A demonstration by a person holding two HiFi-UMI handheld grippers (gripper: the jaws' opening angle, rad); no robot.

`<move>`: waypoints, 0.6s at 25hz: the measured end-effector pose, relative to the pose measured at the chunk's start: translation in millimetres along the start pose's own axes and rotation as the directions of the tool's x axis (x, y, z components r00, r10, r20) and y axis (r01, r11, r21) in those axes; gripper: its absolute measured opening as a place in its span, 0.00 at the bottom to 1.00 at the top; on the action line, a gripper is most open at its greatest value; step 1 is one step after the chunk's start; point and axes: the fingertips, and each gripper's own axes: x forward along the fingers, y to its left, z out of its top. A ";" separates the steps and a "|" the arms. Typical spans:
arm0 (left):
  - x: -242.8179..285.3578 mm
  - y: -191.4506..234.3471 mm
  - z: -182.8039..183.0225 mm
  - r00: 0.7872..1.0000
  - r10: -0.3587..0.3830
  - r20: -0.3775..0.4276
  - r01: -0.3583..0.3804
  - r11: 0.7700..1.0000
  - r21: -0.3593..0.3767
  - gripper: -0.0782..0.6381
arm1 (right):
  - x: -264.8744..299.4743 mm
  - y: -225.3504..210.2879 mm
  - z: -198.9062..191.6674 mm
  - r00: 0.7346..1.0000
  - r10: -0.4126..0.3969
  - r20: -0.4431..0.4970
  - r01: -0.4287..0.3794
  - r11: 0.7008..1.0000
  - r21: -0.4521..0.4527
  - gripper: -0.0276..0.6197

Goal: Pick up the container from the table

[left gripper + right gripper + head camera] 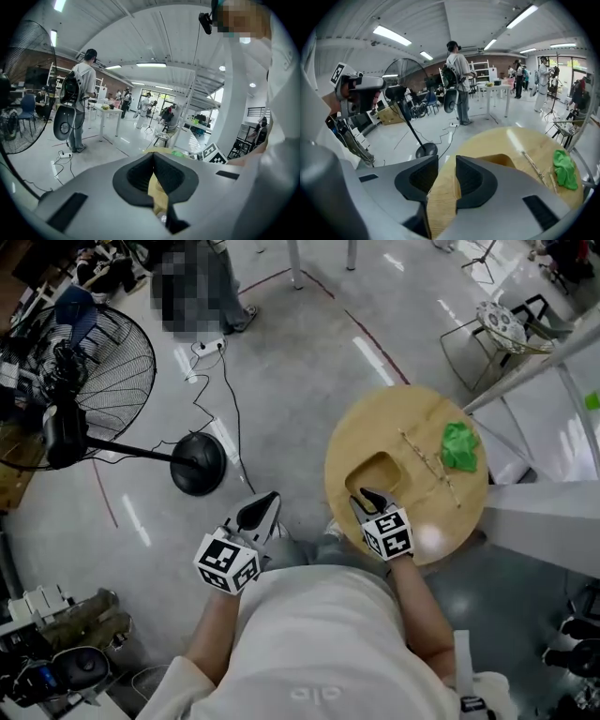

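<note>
Round wooden table [427, 418] carries a tan square container [376, 474]; glossy grey floor [300, 362], black pedestal fan [120, 367] leftward. Right gripper [367, 498] jaws apart, empty; left gripper [265, 506] jaws together.

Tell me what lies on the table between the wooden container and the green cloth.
Thin sticks lie between the wooden container and the green cloth, on otherwise bare tabletop; the head view shows this best.

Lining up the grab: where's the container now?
Head view: the container sits at the left of the round table, just beyond the right gripper, left of the green cloth.
</note>
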 end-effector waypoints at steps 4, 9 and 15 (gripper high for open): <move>-13.3 32.4 -0.7 0.999 0.039 0.002 -0.038 0.998 -0.044 0.13 | 31.3 1.4 -5.4 0.995 -0.009 -0.098 0.007 1.000 -0.019 0.28; -31.1 61.3 -11.5 0.998 0.059 -0.010 -0.059 0.996 -0.066 0.13 | 66.3 0.3 -24.4 0.979 -0.046 -0.197 0.041 0.999 -0.026 0.29; -58.2 91.6 -26.6 0.995 0.095 -0.018 -0.097 0.991 -0.098 0.13 | 99.5 -1.5 -49.3 0.948 -0.127 -0.292 0.110 0.991 -0.072 0.26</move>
